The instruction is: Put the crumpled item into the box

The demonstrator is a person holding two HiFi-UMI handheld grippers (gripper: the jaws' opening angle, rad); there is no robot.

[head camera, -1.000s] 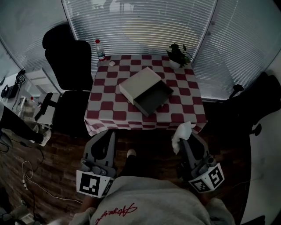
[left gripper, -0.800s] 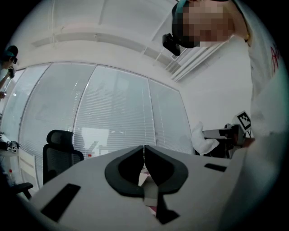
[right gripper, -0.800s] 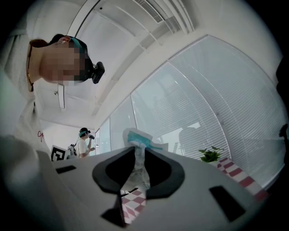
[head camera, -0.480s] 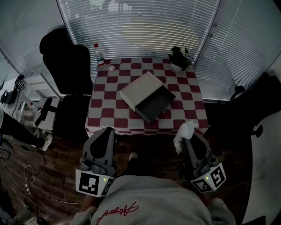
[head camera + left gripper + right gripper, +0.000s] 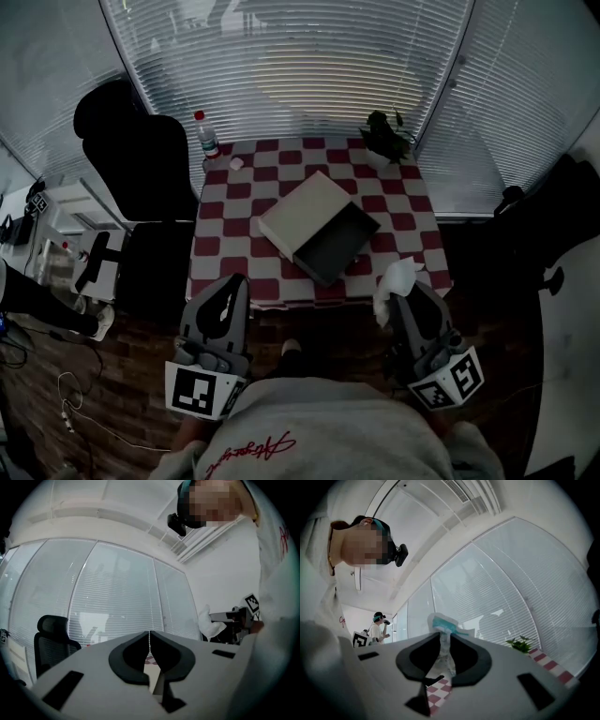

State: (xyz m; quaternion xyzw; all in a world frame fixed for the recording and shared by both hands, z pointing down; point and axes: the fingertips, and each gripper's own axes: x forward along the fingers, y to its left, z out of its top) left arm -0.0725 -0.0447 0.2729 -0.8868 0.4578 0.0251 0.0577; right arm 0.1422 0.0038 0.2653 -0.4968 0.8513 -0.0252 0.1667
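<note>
While the right gripper (image 5: 409, 298) clamps the crumpled paper (image 5: 392, 279) between its jaws, the left gripper (image 5: 234, 281) has its jaws together with nothing inside.

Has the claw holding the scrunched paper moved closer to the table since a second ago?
Yes. The right gripper has come forward toward the table. Its paper now overlaps the table's near edge more than before.
</note>
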